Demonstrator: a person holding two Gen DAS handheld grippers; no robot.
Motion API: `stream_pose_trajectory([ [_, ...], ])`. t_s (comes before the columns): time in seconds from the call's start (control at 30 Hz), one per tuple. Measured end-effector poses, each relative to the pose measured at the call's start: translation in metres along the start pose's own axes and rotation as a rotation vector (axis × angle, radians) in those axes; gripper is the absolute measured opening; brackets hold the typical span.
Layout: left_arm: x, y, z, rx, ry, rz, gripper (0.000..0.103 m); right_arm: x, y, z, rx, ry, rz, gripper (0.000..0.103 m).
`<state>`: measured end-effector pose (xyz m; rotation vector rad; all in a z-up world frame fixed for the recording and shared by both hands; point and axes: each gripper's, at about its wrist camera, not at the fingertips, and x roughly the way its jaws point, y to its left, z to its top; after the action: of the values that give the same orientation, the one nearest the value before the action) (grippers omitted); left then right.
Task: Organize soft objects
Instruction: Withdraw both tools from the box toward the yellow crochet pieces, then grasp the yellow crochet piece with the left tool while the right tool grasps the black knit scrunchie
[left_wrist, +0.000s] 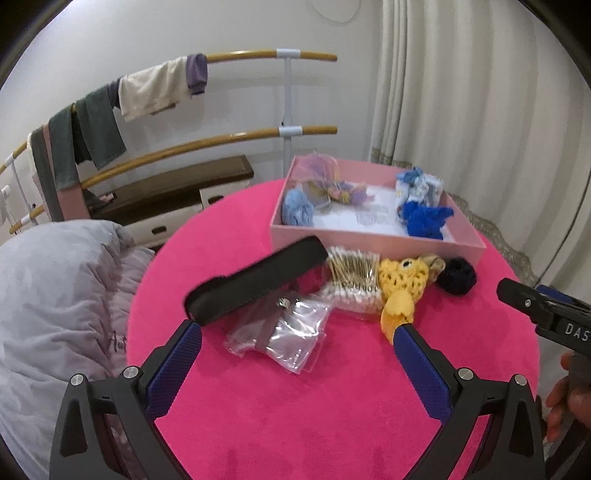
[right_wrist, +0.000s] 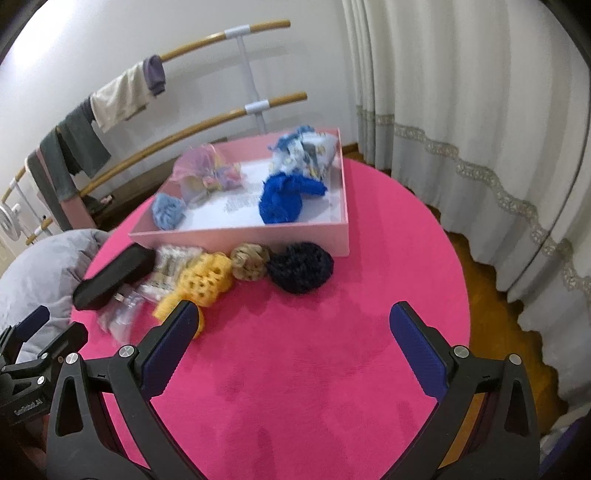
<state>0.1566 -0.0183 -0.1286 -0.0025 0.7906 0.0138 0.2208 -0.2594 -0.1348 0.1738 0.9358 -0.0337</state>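
While both grippers gape empty – left gripper (left_wrist: 297, 334), right gripper (right_wrist: 291, 319) – yellow crochet toy (left_wrist: 400, 286) lies holey

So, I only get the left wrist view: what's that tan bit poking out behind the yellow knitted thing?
Observer: In the right wrist view it is a whole beige scrunchie, lying between the yellow knitted piece and the dark navy scrunchie.
Operator: And that black tip at my right edge, is it carrying anything?
Observer: No. That is the right gripper; its jaws stand wide apart with nothing between them, above bare pink tabletop.
Operator: What's past the table on that side?
Observer: Wooden floor, running under the curtain's lace hem.
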Motion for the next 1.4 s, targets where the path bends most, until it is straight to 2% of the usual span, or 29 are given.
stream_pose_trajectory([
  [0.43,0.048,-0.049,0.011,0.068,0.027,-0.083,0.103,0.039,-0.025,0.007,0.025,0.047,-0.018,0.103],
  [0.7,0.091,-0.077,0.024,0.115,0.043,-0.079,0.102,0.074,-0.035,0.017,0.027,0.085,0.030,0.103],
  [0.73,0.096,-0.080,0.026,0.122,0.045,-0.079,0.100,0.076,-0.036,0.017,0.027,0.087,0.036,0.100],
  [0.83,0.112,-0.085,0.029,0.136,0.056,-0.087,0.083,0.087,-0.036,0.020,0.017,0.098,0.052,0.089],
  [0.9,0.124,-0.087,0.032,0.143,0.067,-0.090,0.074,0.090,-0.033,0.022,-0.006,0.094,0.045,0.086],
  [1.0,0.140,-0.089,0.035,0.166,0.080,-0.082,0.065,0.094,-0.029,0.024,-0.030,0.093,0.048,0.071],
  [1.07,0.145,-0.091,0.035,0.179,0.077,-0.085,0.059,0.094,-0.027,0.024,-0.051,0.091,0.045,0.050],
  [1.17,0.145,-0.092,0.034,0.191,0.070,-0.086,0.054,0.093,-0.026,0.022,-0.057,0.088,0.060,0.036],
  [1.33,0.145,-0.095,0.032,0.206,0.067,-0.076,0.062,0.093,-0.021,0.022,-0.062,0.090,0.062,0.032],
  [1.4,0.148,-0.100,0.031,0.220,0.054,-0.073,0.063,0.094,-0.019,0.022,-0.069,0.089,0.060,0.032],
])
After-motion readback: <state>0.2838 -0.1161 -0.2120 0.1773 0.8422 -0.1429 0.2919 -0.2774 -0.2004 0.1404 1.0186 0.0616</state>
